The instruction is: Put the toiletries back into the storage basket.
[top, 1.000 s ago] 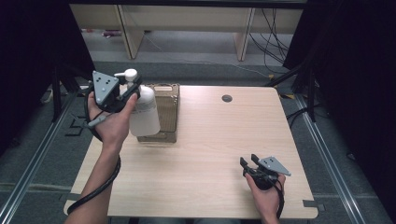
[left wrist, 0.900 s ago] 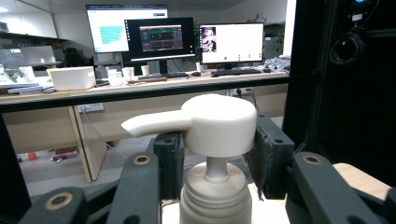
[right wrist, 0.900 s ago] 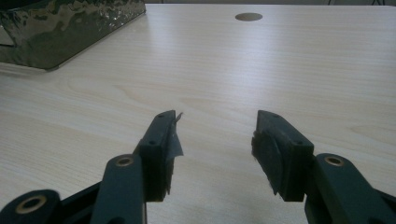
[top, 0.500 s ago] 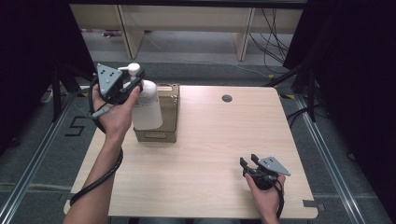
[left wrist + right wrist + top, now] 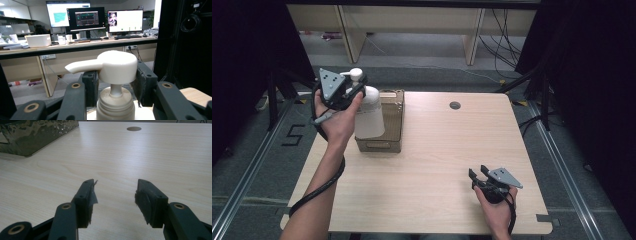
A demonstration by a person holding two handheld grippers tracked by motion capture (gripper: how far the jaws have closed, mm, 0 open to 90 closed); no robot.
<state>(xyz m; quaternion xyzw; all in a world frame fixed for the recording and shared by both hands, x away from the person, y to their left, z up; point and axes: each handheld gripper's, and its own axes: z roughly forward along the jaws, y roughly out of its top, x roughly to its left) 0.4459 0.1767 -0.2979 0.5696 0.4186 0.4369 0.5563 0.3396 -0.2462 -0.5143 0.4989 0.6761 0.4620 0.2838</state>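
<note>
Overall, the wooden table point(image 5: 432, 165) takes up most of the high view, pale and bare across its middle, with a small round hole point(image 5: 455, 105) near its far edge. Toward the far left of it sits a brown cardboard box point(image 5: 388, 125), a long open-topped carton running from front to back; in the right gripper view its dark side shows at the upper left.

Next comes the white pump bottle point(image 5: 368, 116), held up in the air at the left edge of the box, its body overlapping the box's left wall in the high view. Whether its base touches the box cannot be told. The left gripper point(image 5: 353, 93) grasps it just under the pump head: in the left gripper view the two black jaws press against either side of the neck, with the round white pump head point(image 5: 113, 66) above them and its spout pointing left. The person's left hand point(image 5: 337, 117) carries that gripper at the table's left edge.

Smaller, at the near right of the table, the right gripper point(image 5: 478, 173) rests low in the right hand point(image 5: 497, 197). Its jaws stand apart with nothing between them, only bare wood beyond.
</note>
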